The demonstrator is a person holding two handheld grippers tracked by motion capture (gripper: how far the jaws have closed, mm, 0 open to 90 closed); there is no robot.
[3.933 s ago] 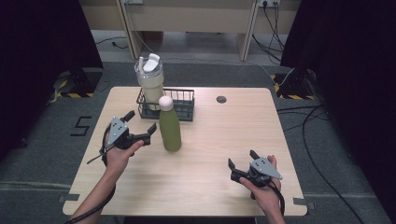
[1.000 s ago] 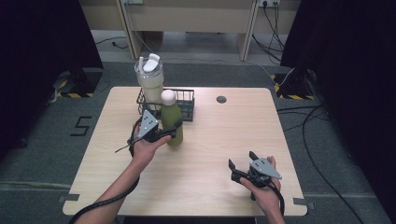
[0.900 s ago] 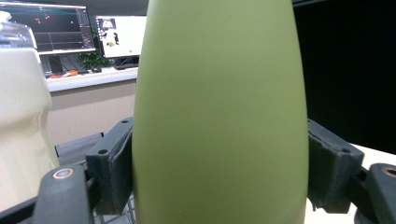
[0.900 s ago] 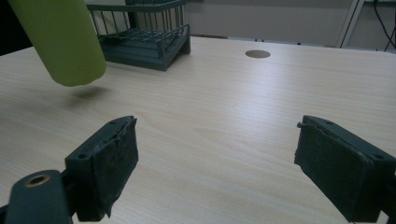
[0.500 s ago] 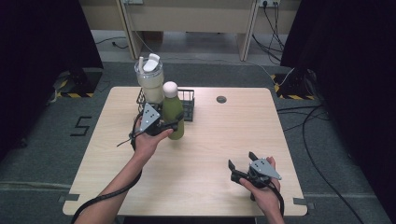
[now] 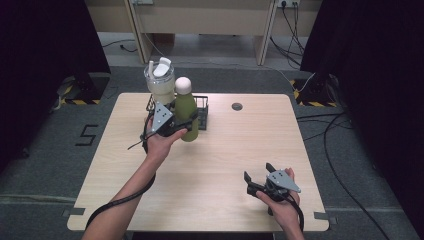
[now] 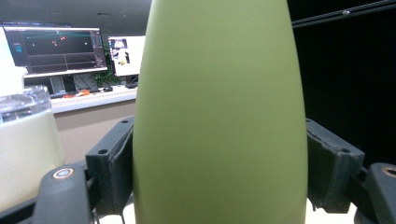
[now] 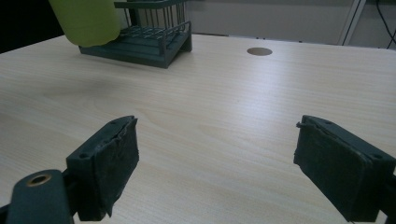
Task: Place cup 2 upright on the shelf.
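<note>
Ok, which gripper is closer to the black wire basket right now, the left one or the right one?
Left. The left gripper holds the green bottle right at the wire basket, at the table's far side. The right gripper hangs open near the front right edge, well away from it.

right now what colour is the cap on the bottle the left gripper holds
White or cream, on the olive-green bottle; its cap shows best in the high view.

**What the pictures leave unclear**

In the left gripper view the green bottle (image 7: pixel 219 112) runs past the top and bottom edges, so its cap and base are cut off. The pale tumbler (image 7: pixel 23 154) beside it is cropped at the left edge. In the right gripper view the bottle's upper part (image 8: pixel 86 18) is cut off, as is the top of the wire basket (image 8: pixel 154 32). In the high view the bottle hides part of the basket (image 6: pixel 202 112), and the writing on the monitors (image 7: pixel 56 46) is too small to read.
</note>
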